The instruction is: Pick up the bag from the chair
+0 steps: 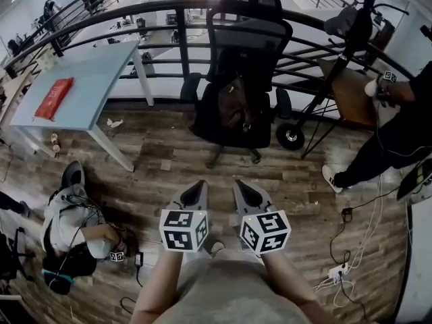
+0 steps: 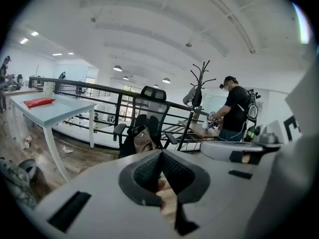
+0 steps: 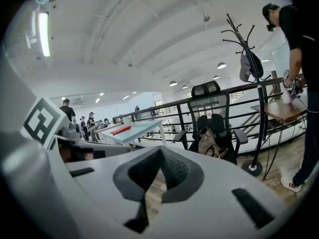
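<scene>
**Both grippers empty, bag on chair seat**

Head view: you hold the left gripper (image 1: 200, 183) and the right gripper (image 1: 237, 183) side by side, low in the frame, tips toward 12 o'clock. Each one's own view shows its jaws closed tip to tip with nothing between them.

The brown bag (image 1: 236, 103) sits on the seat of the black office chair (image 1: 250, 25), leaning against the backrest, at 12 o'clock from the grippers and well apart from both. It also shows in the left gripper view (image 2: 142, 141) and in the right gripper view (image 3: 212, 144).

The chair stands on a wood floor in front of a dark railing (image 1: 135, 11). A light blue table (image 1: 94, 79) with a red packet (image 1: 54, 98) on it is at 10 o'clock. A person in black (image 1: 398, 140) stands at 2 o'clock.
</scene>
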{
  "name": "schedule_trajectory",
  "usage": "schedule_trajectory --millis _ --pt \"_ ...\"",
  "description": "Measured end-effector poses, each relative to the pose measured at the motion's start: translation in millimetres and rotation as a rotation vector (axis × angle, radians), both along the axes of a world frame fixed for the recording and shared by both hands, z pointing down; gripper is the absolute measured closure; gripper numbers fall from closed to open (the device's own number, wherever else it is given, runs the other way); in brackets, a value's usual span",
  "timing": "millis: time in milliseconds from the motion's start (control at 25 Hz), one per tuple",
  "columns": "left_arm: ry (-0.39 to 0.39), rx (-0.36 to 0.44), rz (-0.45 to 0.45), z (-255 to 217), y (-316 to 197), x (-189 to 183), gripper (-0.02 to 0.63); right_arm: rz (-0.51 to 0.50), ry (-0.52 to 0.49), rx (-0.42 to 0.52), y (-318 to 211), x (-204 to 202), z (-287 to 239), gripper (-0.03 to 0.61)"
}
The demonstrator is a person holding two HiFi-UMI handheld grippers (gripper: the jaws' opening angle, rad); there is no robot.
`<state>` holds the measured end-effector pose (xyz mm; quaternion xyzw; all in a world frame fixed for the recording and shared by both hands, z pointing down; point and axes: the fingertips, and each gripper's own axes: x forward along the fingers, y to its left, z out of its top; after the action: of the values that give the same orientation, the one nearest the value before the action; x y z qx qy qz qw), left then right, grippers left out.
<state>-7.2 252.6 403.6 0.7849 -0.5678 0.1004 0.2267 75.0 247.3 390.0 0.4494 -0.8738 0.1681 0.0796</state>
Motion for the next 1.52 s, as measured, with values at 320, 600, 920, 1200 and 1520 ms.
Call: schedule_trajectory --millis 320,600,920,1200,1520 --pt "0.010 -0.008 -0.013 -2 -3 1 0.614 0.008 -0.062 -0.037 -10 2 3 0.578" --pt "0.025 -0.066 -0.006 18 -32 1 0.614 0.002 -0.064 -0.082 -31 4 15 0.578" --pt "0.028 -0.090 0.025 35 -107 -7 0.613 0.028 -0.047 -0.090 -107 2 23 0.578" --pt "0.042 -0.110 0.049 40 -187 -22 0.612 0.058 -0.017 -0.088 -186 -10 19 0.578" --pt "0.039 -0.136 0.086 41 -260 -41 0.614 0.093 -0.005 -0.099 -263 -32 18 0.578"
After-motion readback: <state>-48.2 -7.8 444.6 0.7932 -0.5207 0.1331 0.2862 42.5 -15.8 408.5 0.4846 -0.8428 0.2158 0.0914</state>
